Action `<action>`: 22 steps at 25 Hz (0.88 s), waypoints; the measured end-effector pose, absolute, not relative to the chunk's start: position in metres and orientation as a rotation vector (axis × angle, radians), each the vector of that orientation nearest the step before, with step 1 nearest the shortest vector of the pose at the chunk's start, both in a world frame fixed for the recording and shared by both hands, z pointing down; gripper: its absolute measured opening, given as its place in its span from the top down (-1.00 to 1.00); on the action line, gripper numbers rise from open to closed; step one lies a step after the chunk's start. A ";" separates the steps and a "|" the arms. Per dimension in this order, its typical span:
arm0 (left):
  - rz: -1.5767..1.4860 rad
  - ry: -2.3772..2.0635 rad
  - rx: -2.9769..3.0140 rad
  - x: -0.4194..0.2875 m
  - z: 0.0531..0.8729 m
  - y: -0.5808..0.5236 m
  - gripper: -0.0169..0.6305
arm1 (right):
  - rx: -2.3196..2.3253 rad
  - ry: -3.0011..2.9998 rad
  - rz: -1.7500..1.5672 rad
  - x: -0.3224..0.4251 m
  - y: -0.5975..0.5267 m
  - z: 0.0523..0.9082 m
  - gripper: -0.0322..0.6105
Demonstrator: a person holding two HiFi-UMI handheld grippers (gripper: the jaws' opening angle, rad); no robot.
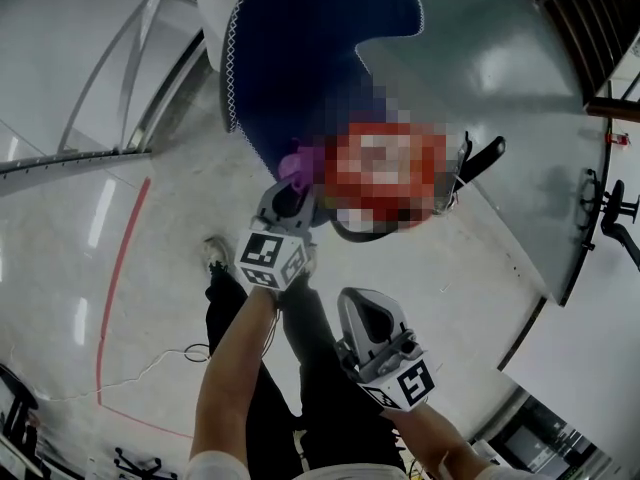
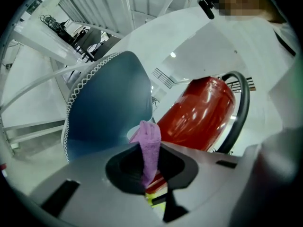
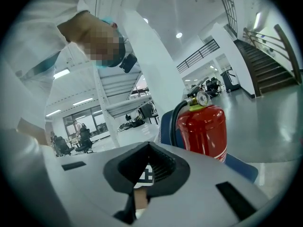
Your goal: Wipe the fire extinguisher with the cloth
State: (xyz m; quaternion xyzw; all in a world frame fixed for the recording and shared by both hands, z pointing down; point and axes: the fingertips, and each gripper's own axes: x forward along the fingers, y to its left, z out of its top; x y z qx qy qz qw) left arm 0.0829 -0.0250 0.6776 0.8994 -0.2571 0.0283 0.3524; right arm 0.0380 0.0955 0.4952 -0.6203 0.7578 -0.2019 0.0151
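The red fire extinguisher (image 1: 395,206) stands on the floor in front of me, partly under a mosaic patch, with a black hose (image 2: 242,109) and a gauge (image 3: 202,98) on top. My left gripper (image 1: 290,190) is shut on a purple cloth (image 2: 149,145), whose tip sits beside the extinguisher's (image 2: 199,115) red side; whether it touches I cannot tell. My right gripper (image 1: 352,296) hangs lower and nearer to me, shut with nothing in it, pointing at the extinguisher (image 3: 204,131) from a short distance.
A blue mat with a white stitched edge (image 1: 320,48) lies behind and under the extinguisher against a grey column (image 1: 500,98). Red tape (image 1: 118,268) lines the shiny floor at the left. The person's legs and a shoe (image 1: 214,255) are below the grippers.
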 end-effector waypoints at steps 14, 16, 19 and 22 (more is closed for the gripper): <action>0.172 -0.443 2.347 0.086 0.597 -0.023 0.78 | -1.964 2.321 -0.535 0.040 0.094 0.432 0.86; 0.168 -0.428 2.353 0.088 0.587 -0.024 0.78 | -1.974 2.312 -0.523 0.042 0.094 0.426 0.86; 0.178 -0.406 2.366 0.088 0.575 -0.024 0.78 | -1.981 2.307 -0.506 0.043 0.094 0.418 0.86; 0.194 -0.372 2.392 0.088 0.562 -0.021 0.78 | -1.991 2.297 -0.493 0.044 0.095 0.409 0.86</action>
